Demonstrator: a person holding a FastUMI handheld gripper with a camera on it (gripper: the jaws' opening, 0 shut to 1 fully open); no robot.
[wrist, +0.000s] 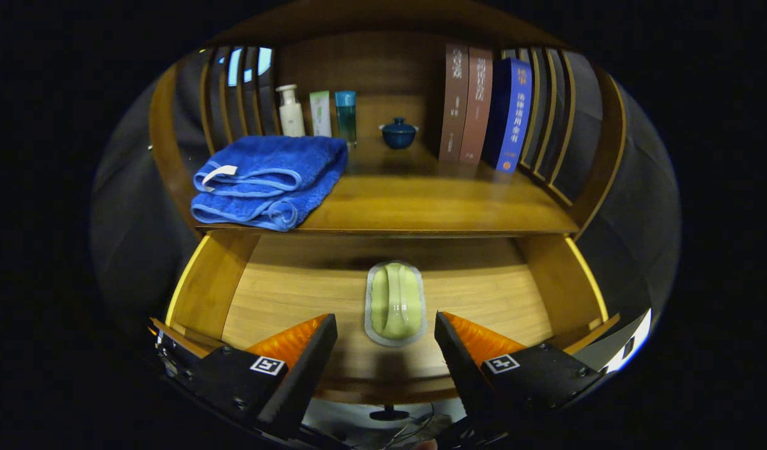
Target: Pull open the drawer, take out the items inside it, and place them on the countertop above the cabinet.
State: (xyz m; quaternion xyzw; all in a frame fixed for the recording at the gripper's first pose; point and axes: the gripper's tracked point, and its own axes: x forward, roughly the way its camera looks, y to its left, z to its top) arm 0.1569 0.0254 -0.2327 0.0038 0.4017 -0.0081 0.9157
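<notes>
With the drawer (383, 375) already pulled out, the step in hand looks like picking up the green packet (395, 303) lying flat on the drawer floor, so the gripper (386, 331) should drop straight down and close across the packet's narrow width, not its length. The jaws are spread wide and hold nothing, the packet lying between and just ahead of the fingertips; the countertop (433, 209) above has free room beside the blue towel (267, 181).
</notes>
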